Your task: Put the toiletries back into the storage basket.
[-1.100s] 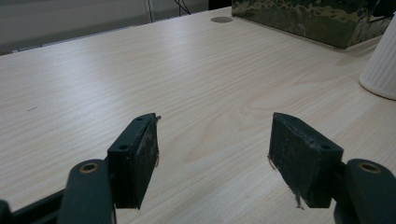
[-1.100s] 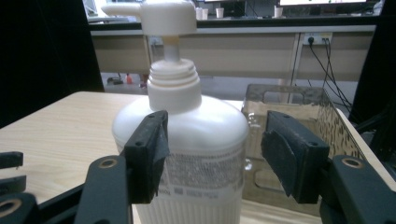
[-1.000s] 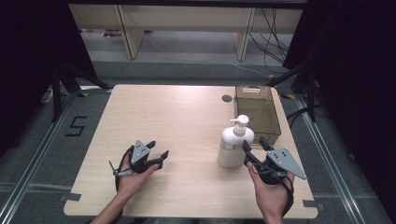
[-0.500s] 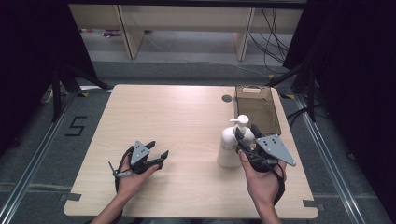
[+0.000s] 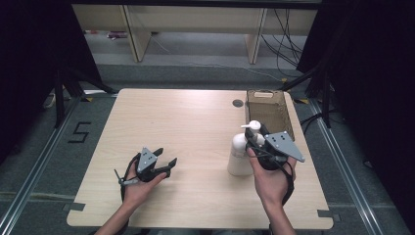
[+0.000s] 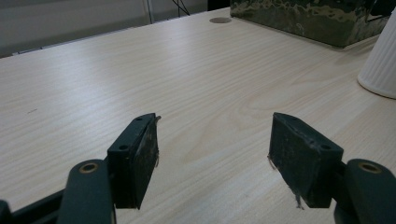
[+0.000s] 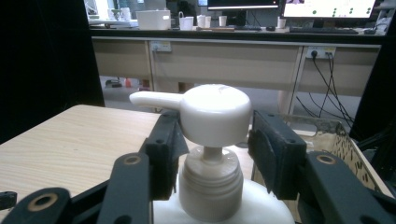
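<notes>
A white pump bottle (image 5: 239, 156) stands upright on the right half of the wooden table (image 5: 186, 122). My right gripper (image 5: 255, 137) is up at its top, held by a hand from the near side. In the right gripper view the pump bottle's head (image 7: 212, 112) sits between the two black jaws, which stand apart beside the pump neck; the right gripper (image 7: 212, 144) is open. My left gripper (image 5: 165, 159) rests low over the table's near left, open, with bare wood between its fingers (image 6: 135, 156). The pump bottle's ribbed base (image 6: 380, 65) shows at the far right of the left gripper view.
A brown basket (image 5: 269, 110) stands at the table's far right, just behind the bottle, with its wall (image 6: 303, 18) seen from the left gripper. A dark round hole (image 5: 238, 103) lies beside it. Shelving and cables stand beyond the far edge.
My right gripper has moved forward and left from beside the bottle's base up to its pump head. The left gripper has stayed still.
</notes>
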Available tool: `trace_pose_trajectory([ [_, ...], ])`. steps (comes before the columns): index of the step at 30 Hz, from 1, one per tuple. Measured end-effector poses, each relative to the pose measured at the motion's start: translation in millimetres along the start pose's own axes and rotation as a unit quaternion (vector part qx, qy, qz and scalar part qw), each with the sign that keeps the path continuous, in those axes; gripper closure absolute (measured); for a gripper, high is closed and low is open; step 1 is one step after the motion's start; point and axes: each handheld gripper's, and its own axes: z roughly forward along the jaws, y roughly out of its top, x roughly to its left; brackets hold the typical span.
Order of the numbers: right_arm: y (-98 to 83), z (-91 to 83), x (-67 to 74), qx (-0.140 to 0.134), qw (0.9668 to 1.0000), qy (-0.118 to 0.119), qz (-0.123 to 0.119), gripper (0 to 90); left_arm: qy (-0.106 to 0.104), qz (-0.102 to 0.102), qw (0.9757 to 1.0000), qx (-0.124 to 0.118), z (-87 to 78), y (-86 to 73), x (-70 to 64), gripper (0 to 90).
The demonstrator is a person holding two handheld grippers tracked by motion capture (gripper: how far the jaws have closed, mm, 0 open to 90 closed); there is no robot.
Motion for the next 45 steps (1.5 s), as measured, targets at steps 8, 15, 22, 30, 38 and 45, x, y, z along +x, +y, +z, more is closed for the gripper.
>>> trace_pose_trajectory([
  [8,0.8,1.2,0.0,0.002,1.0,0.005,0.002,59.9,-0.001,-0.002,1.0,-0.002,0.0,-0.1,0.2,32.1],
  [15,0.8,0.6,-1.9,-0.002,0.9999,0.01,0.008,60.4,-0.002,-0.001,1.0,-0.002,-0.1,-0.2,0.3,32.0],
  [22,4.3,-3.2,-5.6,-0.009,0.9997,0.015,0.014,60.5,-0.002,-0.001,1.0,-0.002,0.0,-0.1,0.3,32.0],
  [30,16.4,-10.7,-11.6,-0.022,0.9997,0.005,0.007,60.5,-0.002,-0.002,1.0,-0.003,-0.1,-0.2,0.3,32.0],
  [38,26.6,-15.7,-20.6,-0.032,0.9994,-0.005,0.008,60.6,-0.002,-0.001,1.0,-0.003,0.0,-0.2,0.1,32.0],
  [45,33.8,-17.8,-26.7,-0.044,0.9989,-0.016,0.008,60.6,-0.002,0.0,1.0,-0.003,0.0,-0.2,0.1,32.0],
])
